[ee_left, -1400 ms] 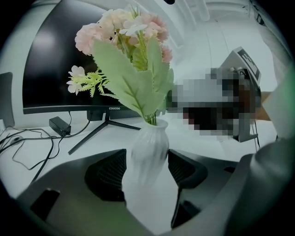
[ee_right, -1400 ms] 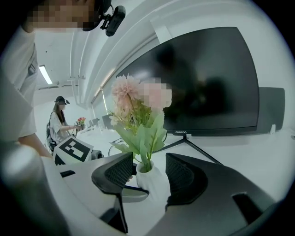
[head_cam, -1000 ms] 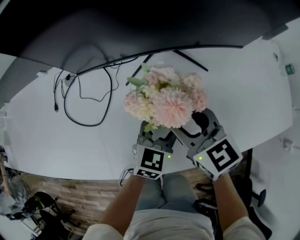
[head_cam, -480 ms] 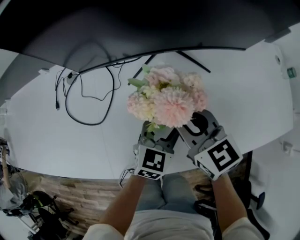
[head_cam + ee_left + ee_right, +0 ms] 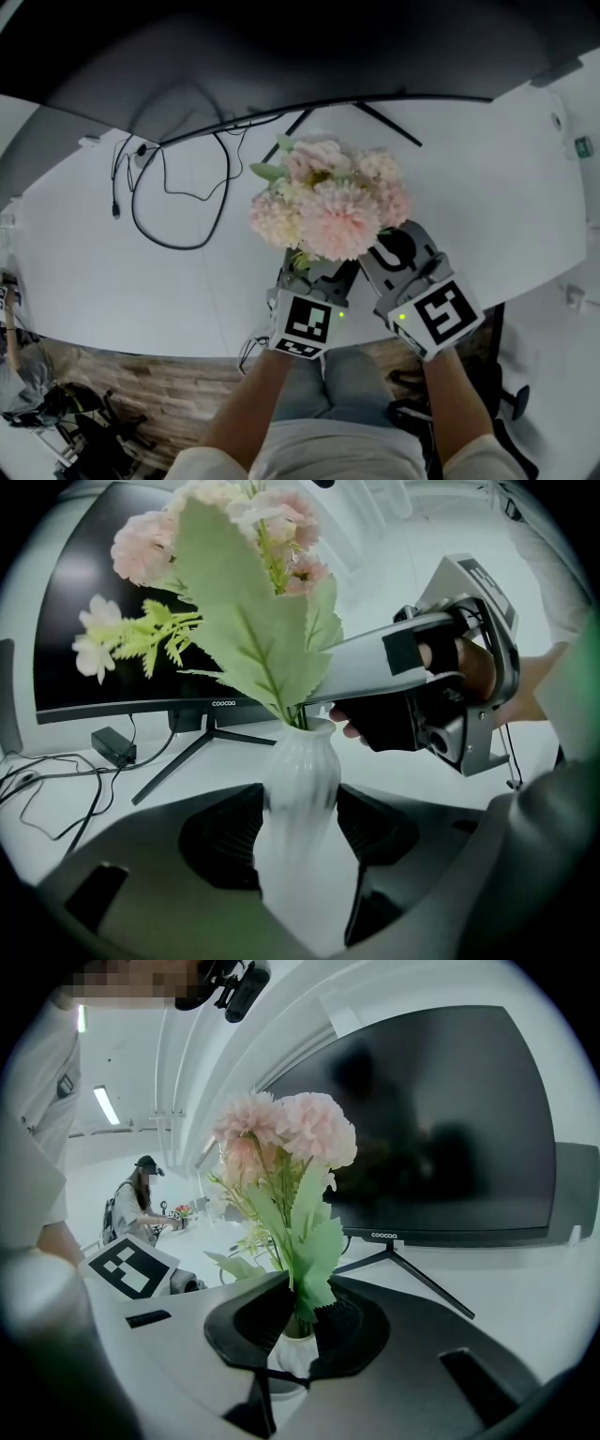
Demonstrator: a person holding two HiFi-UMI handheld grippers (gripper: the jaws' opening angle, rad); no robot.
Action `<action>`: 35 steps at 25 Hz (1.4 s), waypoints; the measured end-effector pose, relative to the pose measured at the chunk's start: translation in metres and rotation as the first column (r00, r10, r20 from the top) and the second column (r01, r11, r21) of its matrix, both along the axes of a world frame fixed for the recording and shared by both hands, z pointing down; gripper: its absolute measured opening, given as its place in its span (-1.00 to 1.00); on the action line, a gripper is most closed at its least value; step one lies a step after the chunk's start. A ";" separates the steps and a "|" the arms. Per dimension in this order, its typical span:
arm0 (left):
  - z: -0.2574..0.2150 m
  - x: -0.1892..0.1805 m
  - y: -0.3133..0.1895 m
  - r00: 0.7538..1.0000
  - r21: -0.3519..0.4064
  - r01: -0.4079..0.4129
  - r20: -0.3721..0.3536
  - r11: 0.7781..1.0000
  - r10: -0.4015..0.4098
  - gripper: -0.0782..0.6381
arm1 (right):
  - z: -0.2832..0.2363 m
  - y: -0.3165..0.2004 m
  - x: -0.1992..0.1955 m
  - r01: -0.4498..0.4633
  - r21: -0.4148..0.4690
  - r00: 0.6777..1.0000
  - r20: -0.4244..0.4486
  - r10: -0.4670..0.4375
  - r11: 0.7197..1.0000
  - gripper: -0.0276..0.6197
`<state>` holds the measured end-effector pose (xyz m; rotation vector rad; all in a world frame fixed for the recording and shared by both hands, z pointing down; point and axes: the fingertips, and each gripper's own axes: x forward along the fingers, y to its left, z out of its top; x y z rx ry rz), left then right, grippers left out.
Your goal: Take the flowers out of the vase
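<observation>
L gripper [image 5: 300, 834] was clamped on the white vase [image 5: 301, 766] at its body, holding it upright at the near side of the table [image 5: 103, 281]. R gripper [image 5: 300, 1324] had its jaws just closing, and they pinched the flowers [image 5: 328, 202] by the stems right above the vase mouth. Blooms stood over both grippers, w/ the monitor [image 5: 441, 1119] on the far side.

White desk [image 5: 94, 272], black monitor [image 5: 281, 47] (curved), looped cables [image 5: 183, 248], wood floor [image 5: 159, 384]
</observation>
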<state>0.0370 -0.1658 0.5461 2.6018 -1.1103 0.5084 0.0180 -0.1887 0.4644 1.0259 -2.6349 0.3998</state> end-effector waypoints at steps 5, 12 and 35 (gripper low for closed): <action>-0.001 0.002 0.000 1.000 0.002 -0.003 0.001 1.000 0.003 -0.08 | -0.006 -0.002 0.004 -0.018 0.007 1.000 0.012 0.018 1.000 -0.73; -0.001 0.001 0.001 1.000 -0.001 -0.009 0.008 1.000 0.009 -0.08 | -0.020 -0.003 0.010 -0.033 0.003 0.998 0.048 0.033 0.999 -0.73; 0.004 0.000 0.003 0.999 -0.010 -0.026 0.027 1.000 0.026 -0.08 | -0.075 -0.005 0.026 -0.081 0.055 0.985 0.154 0.072 0.995 -0.73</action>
